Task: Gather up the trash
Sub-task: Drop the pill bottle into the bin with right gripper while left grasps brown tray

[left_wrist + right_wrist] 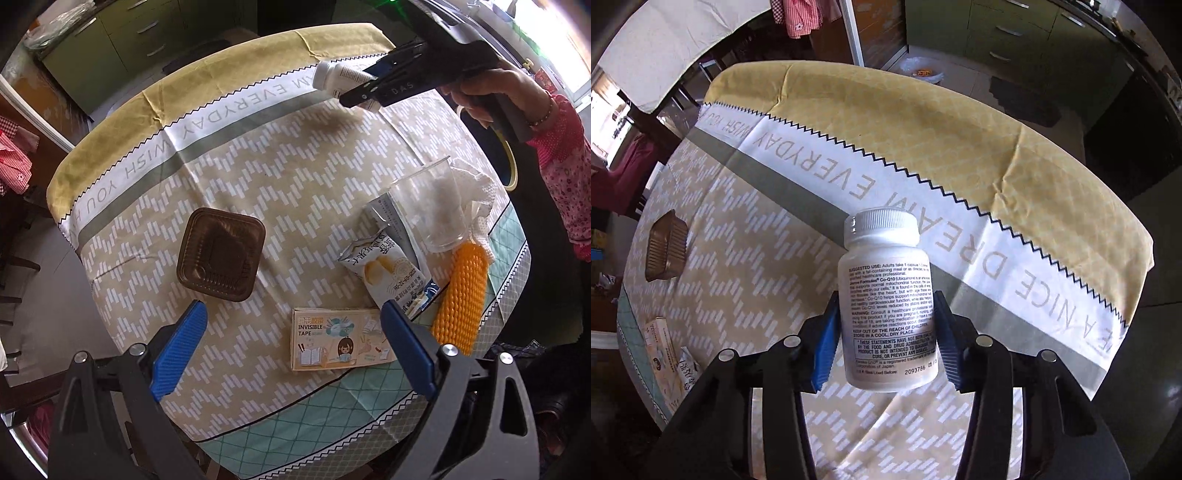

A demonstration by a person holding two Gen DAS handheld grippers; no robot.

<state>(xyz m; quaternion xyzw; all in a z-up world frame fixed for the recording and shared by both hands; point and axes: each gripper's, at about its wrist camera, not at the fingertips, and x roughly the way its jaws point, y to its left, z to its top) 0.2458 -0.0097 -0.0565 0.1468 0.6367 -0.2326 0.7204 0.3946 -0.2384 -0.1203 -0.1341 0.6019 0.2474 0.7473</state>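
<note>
We have the white supplement bottle (888, 302) between the right gripper (886, 339) pads, seemingly clamped, at the tablecloth's (997, 177) far side. Our left gripper (291, 343) hangs open above the invisible-tape box (332, 338) and brown tray (221, 254). Next, we judge, lift and bin it.

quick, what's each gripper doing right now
Left gripper: open, holding nothing, above the tape box.
Right gripper: pads on both sides of the white pill bottle, shut on it.
</note>
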